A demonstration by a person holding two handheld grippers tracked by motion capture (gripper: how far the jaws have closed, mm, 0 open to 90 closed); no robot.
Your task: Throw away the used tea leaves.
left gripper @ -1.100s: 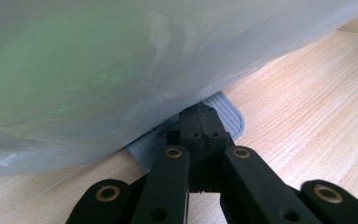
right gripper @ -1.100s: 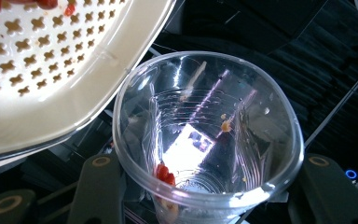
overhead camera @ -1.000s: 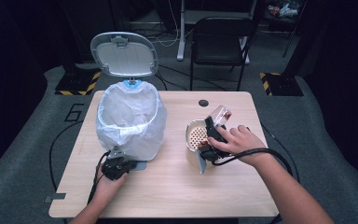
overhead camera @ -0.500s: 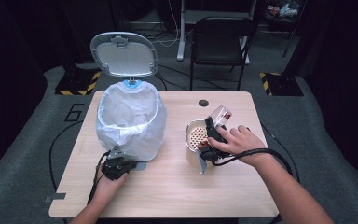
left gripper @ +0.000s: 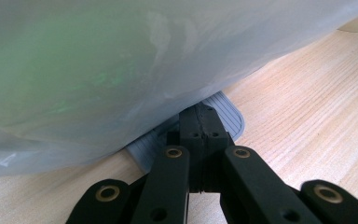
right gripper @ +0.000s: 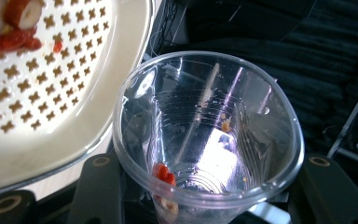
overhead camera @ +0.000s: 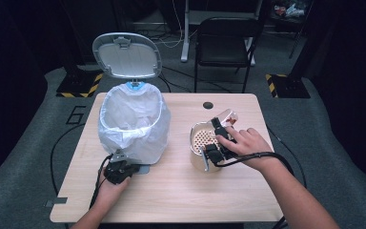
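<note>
— So, where is your cup right now?

— My right claw [overhead camera: 218,138] is squeezing the clear plastic cup [right gripper: 208,135]. The cup is tipped on its side. Its open mouth points at the white strainer pot [overhead camera: 201,143], and its rim sits just beside the pot's edge.

— Is anything left in the cup?

— Yes, a few red bits [right gripper: 164,173] are stuck near the bottom. More red food [right gripper: 10,28] lies on the strainer holes already.

— And your other claw?

— My left claw [left gripper: 200,135] is shut tight, with nothing between its tips. The tips press down on the grey pedal [left gripper: 228,116] of the bin [overhead camera: 133,124], so I think that is why the lid [overhead camera: 127,56] stands open.

— Which way is the bin from the cup?

— It stands to the left of the pot, well apart from my cup. My right claw has the cup, so that one would have to carry it over the counter [overhead camera: 181,186] to the bin.

— How many things do you count?

— One cup, one strainer pot, one bin with one white bag [overhead camera: 124,136], and two claws.
</note>
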